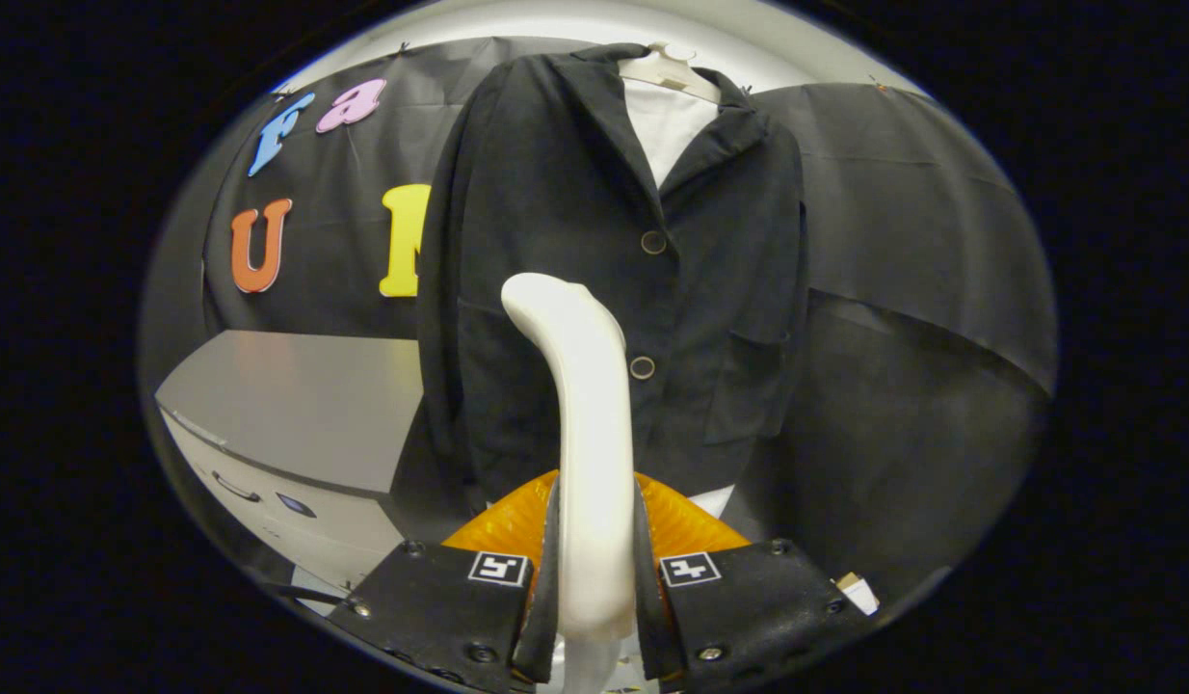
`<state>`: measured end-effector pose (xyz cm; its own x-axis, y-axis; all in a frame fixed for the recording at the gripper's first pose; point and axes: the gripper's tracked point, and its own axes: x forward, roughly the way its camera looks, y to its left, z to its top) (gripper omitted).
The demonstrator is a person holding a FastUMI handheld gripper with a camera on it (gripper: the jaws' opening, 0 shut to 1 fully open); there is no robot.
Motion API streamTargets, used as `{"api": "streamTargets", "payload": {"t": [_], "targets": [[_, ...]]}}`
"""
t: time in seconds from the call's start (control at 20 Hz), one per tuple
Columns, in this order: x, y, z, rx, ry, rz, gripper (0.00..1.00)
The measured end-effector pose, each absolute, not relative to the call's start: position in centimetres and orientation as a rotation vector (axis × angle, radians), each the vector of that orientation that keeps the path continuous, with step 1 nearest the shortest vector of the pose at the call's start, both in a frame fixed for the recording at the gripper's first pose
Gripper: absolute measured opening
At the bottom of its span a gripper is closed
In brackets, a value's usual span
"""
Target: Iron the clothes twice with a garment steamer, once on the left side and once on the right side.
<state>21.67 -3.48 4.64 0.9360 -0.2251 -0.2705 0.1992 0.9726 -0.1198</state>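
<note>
Against black cloth wall: black jacket (604,260) on white hanger (670,69), 2 buttons down front. Grey cabinet (296,405) beside it, lower. Gripper (594,578) level, facing jacket, both fingers clamped on white steamer handle (585,424); curved head near jacket front, contact unclear.

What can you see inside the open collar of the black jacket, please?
A white shirt on a white hanger shows inside the jacket. Below the top button the jacket covers it. The gripper clamps the steamer.
</note>
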Motion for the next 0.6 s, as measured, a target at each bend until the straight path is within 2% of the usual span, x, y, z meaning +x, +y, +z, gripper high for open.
{"api": "streamTargets", "payload": {"t": [0.6], "targets": [[20.4,-3.8,-3.1,-0.105,0.449,-0.196,0.37]]}}
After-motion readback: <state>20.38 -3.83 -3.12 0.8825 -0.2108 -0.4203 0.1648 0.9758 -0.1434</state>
